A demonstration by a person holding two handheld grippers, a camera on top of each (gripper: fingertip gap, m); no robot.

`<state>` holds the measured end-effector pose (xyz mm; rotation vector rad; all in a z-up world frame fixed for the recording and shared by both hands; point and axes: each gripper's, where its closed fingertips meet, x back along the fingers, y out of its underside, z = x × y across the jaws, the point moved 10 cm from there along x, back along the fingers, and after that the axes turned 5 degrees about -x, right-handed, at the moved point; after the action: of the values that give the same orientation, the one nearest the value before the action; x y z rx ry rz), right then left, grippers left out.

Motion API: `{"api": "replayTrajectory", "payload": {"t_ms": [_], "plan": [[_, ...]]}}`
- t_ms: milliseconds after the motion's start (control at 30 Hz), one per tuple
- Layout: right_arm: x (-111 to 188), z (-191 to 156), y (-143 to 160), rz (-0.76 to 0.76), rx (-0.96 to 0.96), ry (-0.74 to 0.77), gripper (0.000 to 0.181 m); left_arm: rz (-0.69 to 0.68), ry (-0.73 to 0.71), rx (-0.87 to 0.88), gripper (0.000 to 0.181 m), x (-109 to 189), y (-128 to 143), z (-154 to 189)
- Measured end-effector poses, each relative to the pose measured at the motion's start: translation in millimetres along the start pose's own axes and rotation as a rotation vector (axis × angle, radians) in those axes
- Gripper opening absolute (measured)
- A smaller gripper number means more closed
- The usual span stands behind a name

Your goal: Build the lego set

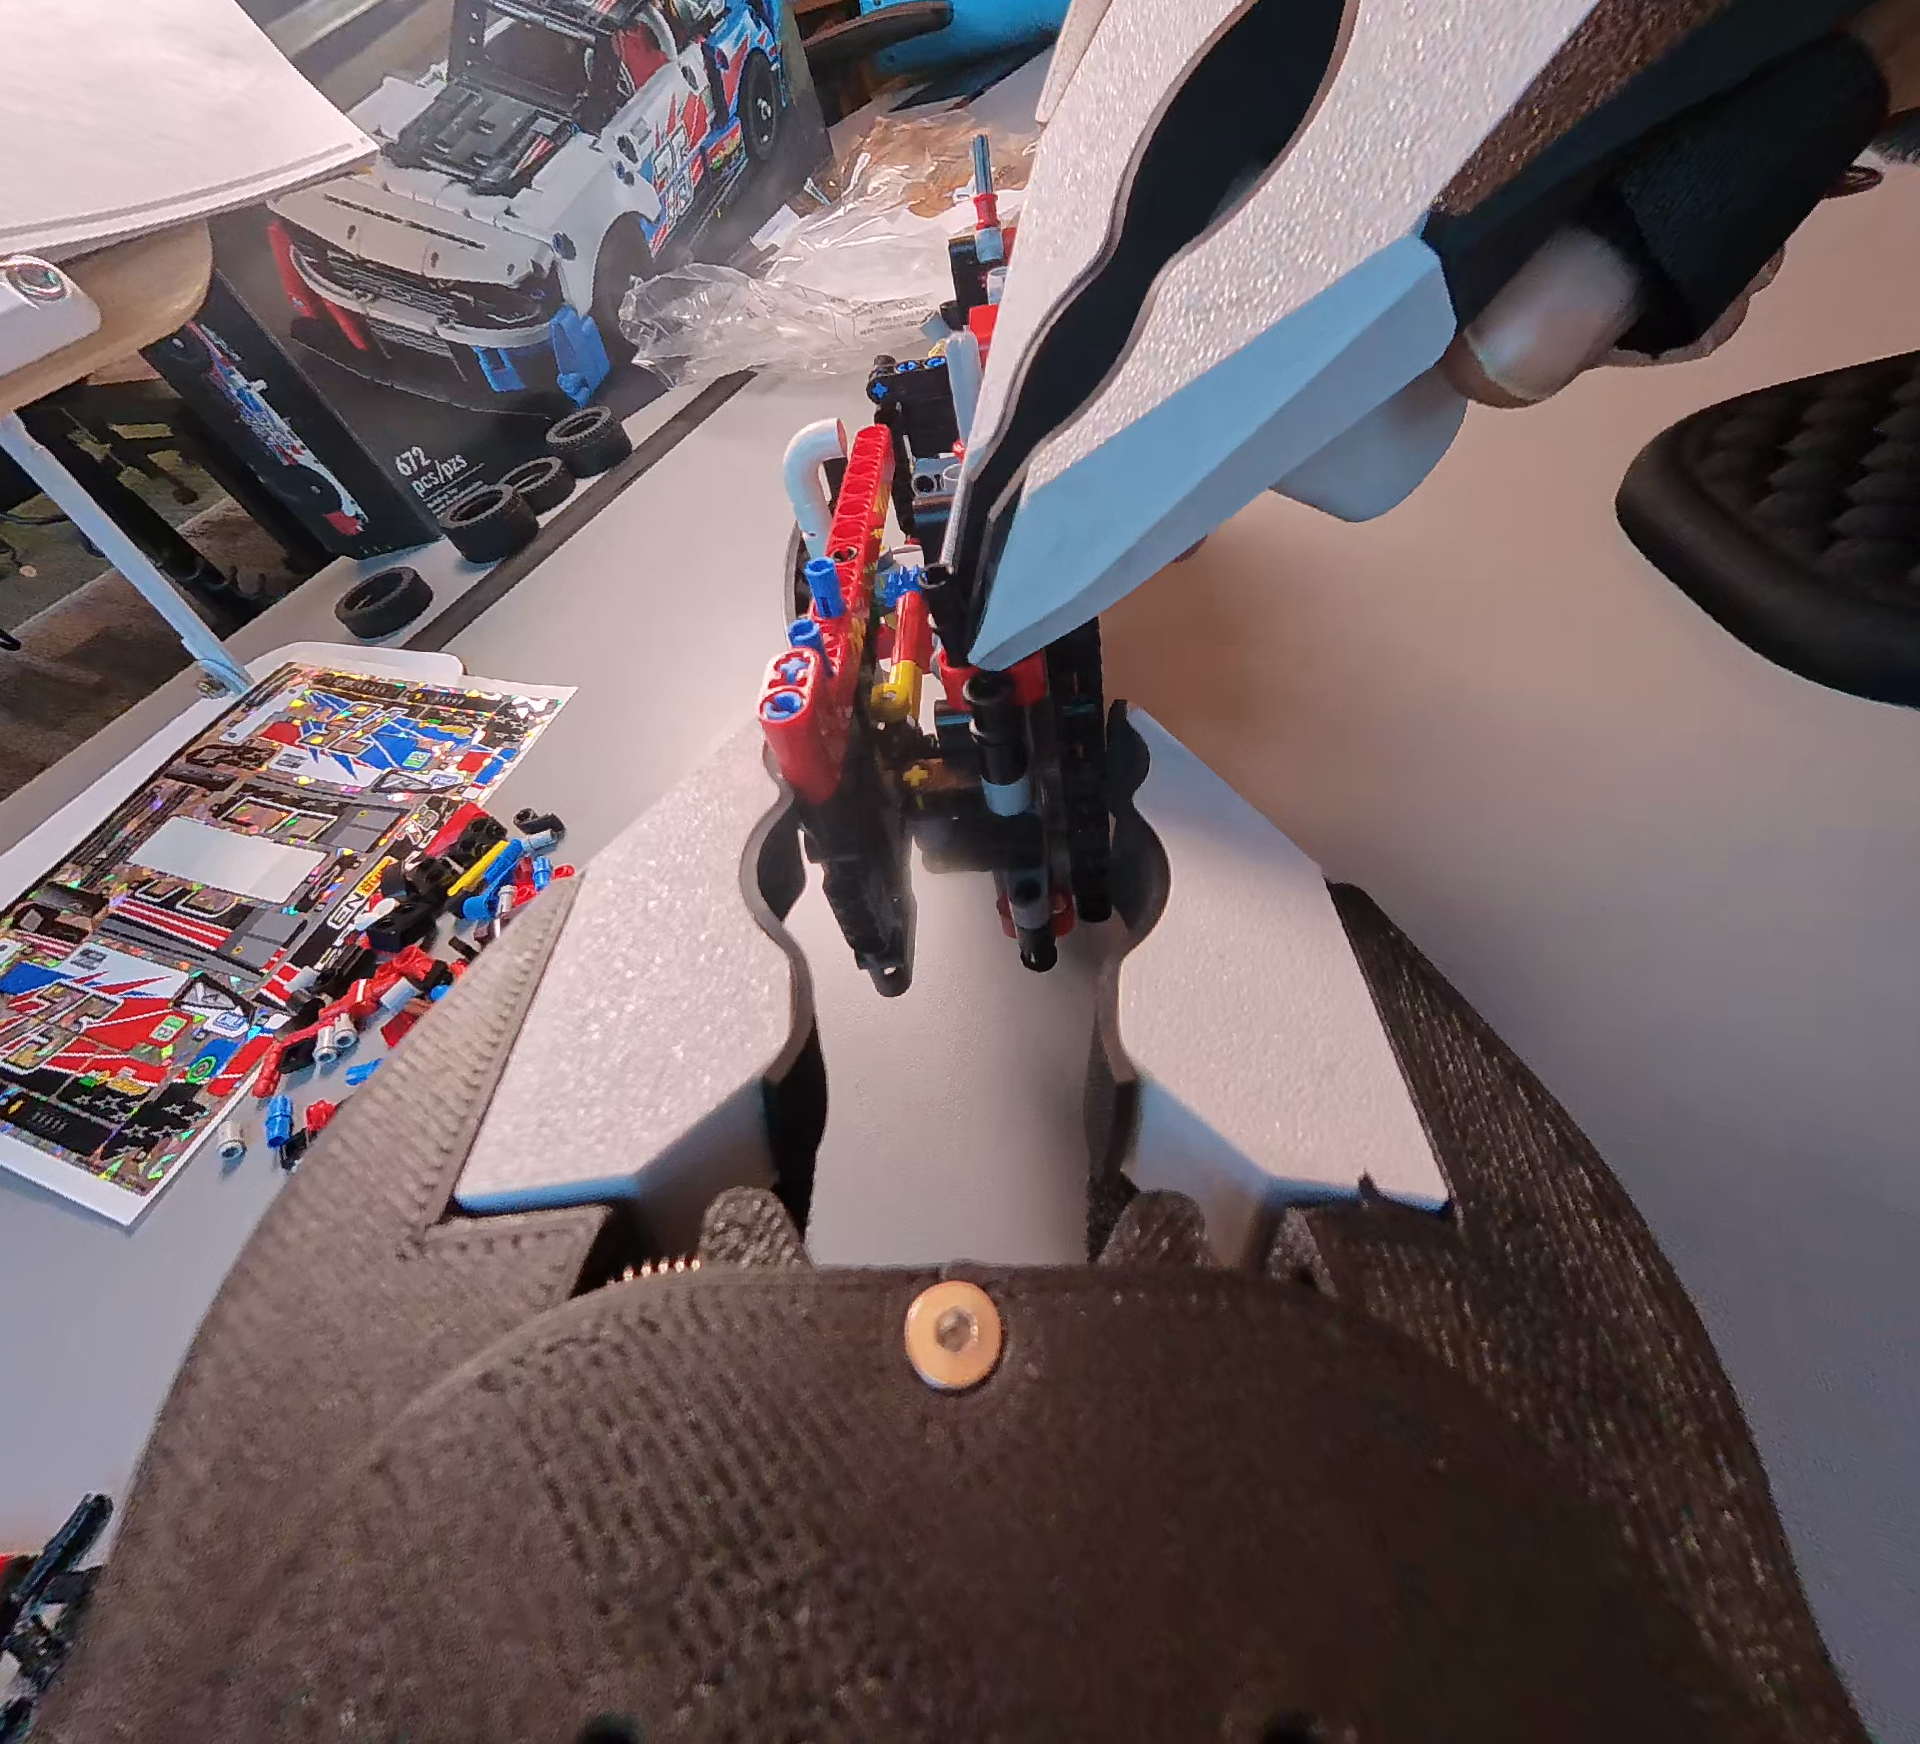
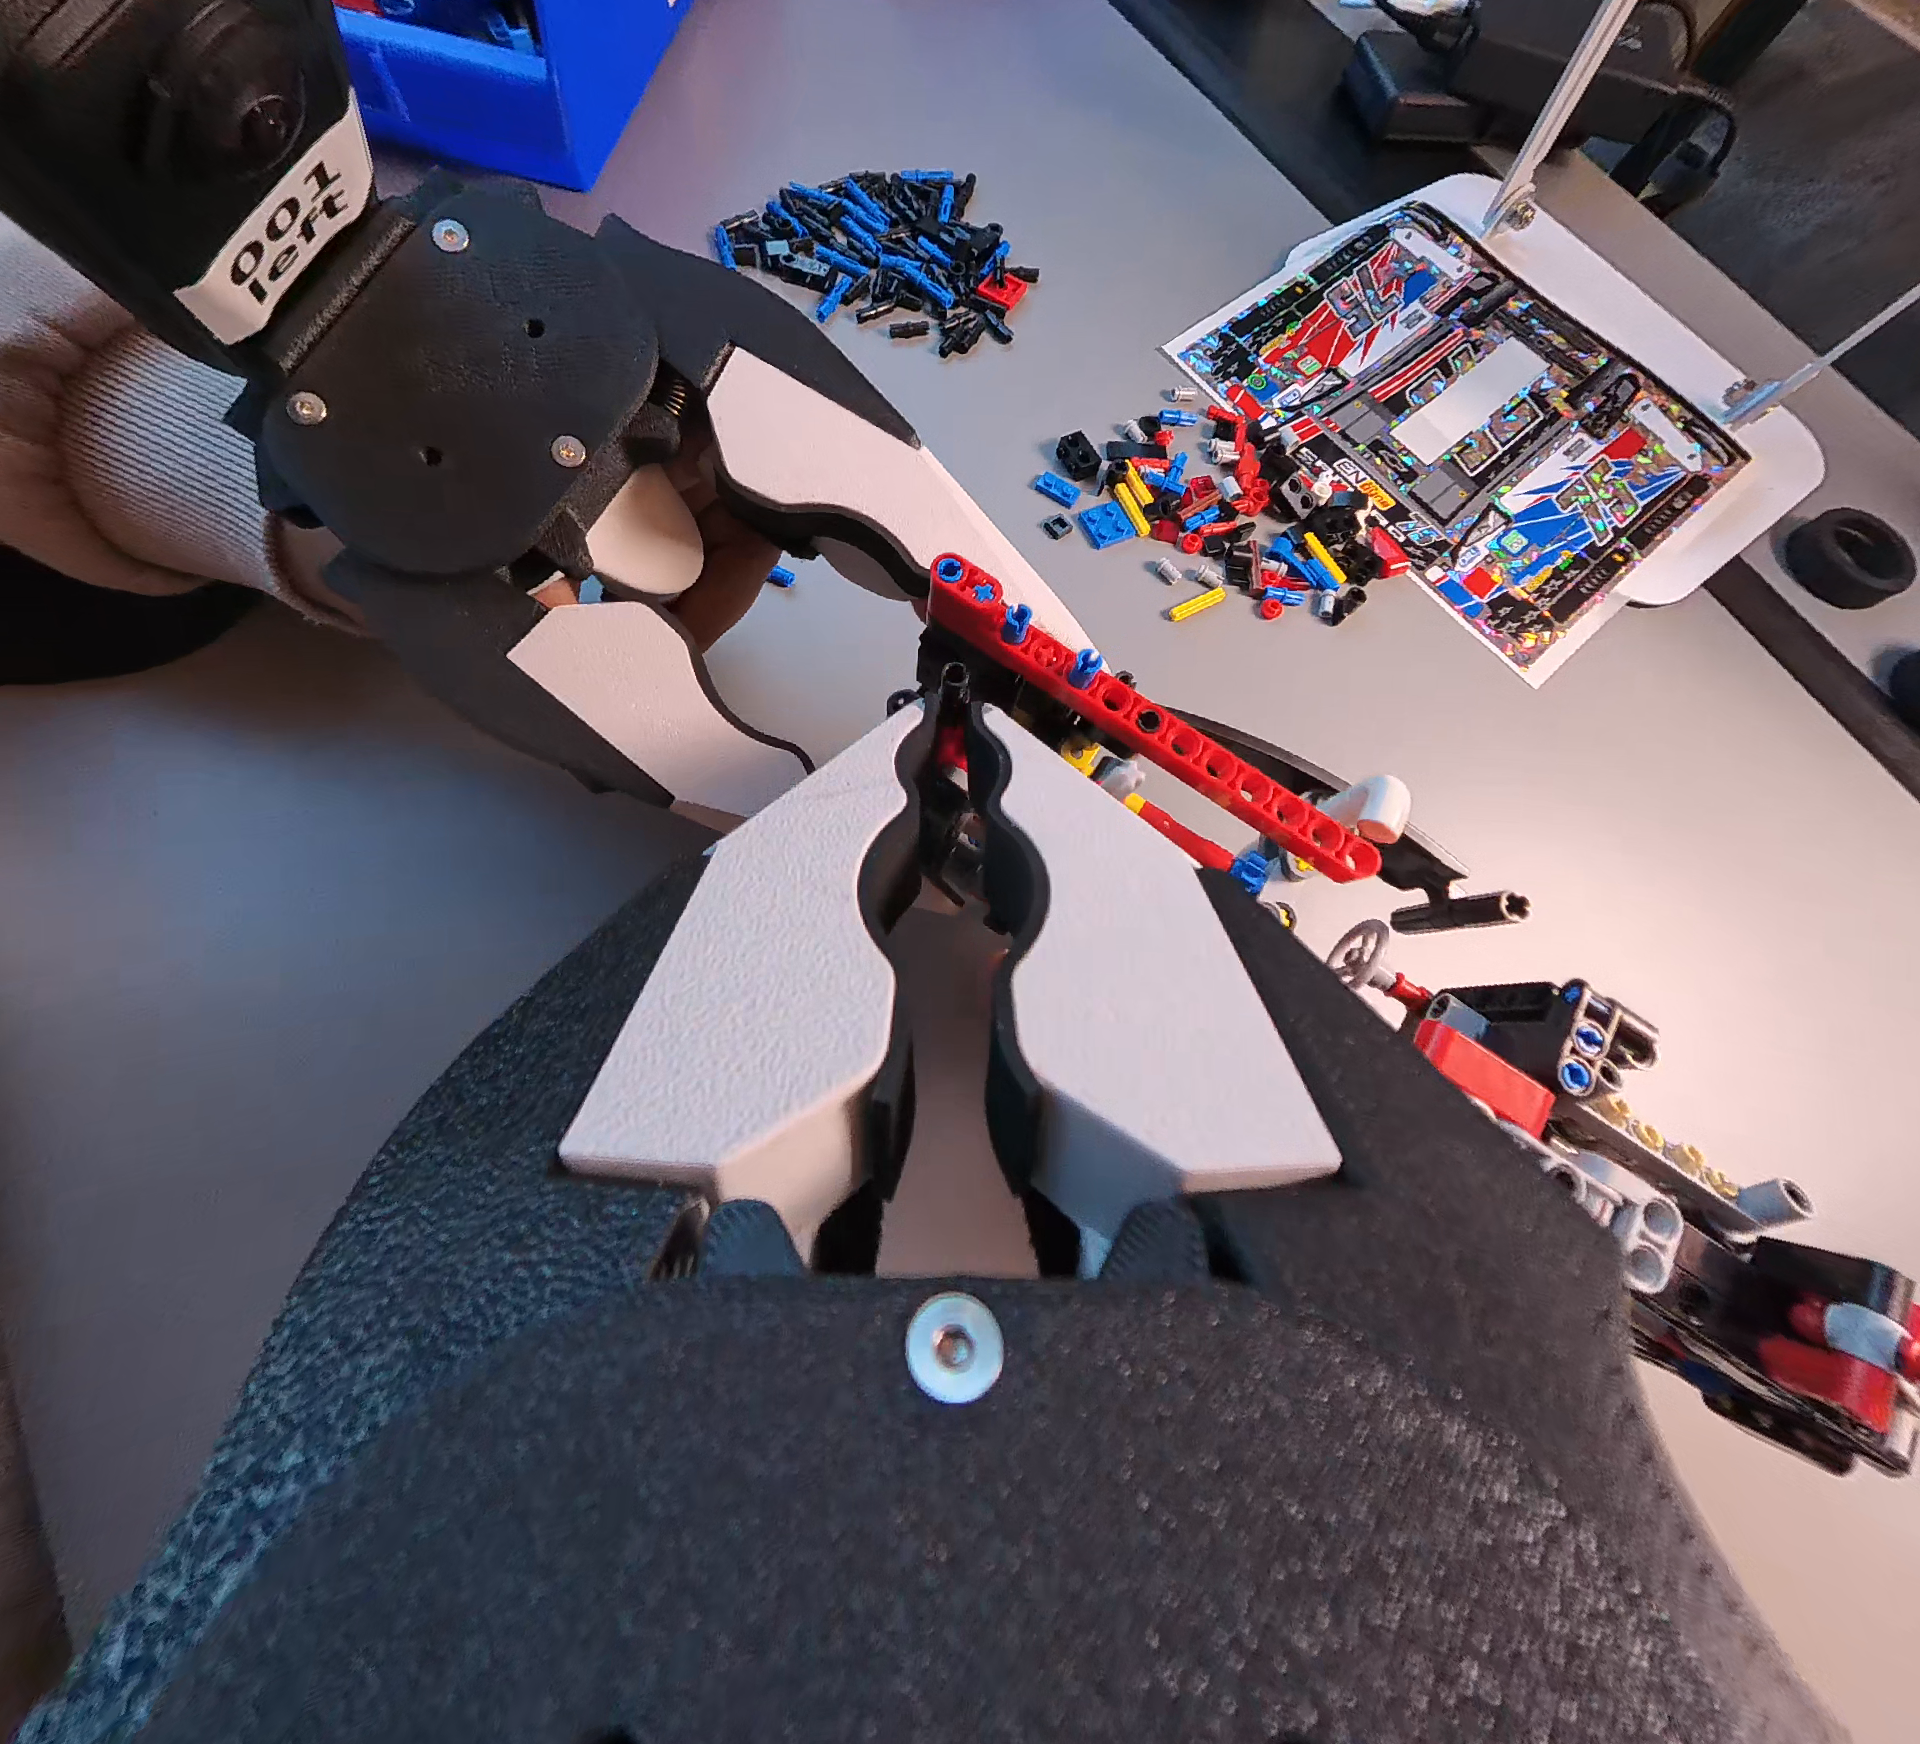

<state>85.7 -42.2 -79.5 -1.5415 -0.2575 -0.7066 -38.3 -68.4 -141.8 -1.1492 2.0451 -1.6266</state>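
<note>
left wrist view: lego frame (image 1: 935,738) clamped between left tool (image 1: 951,795) fingers.

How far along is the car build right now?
Partly done: a long frame with a red beam is assembled. In hand: the left gripper clamps one end of the frame while the right gripper pinches a black pin at it. Left: four tires loose by the box, piles of small parts, and the sticker sheet.
</note>
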Motion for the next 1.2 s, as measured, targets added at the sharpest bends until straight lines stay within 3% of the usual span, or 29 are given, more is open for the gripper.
{"api": "replayTrajectory", "payload": {"t_ms": [1200], "plan": [[2.2,0.2,0.6,-0.005,-0.003,0.001,0.007,0.001,-0.001,-0.018,0.056,-0.4,-0.8,1.4]]}}
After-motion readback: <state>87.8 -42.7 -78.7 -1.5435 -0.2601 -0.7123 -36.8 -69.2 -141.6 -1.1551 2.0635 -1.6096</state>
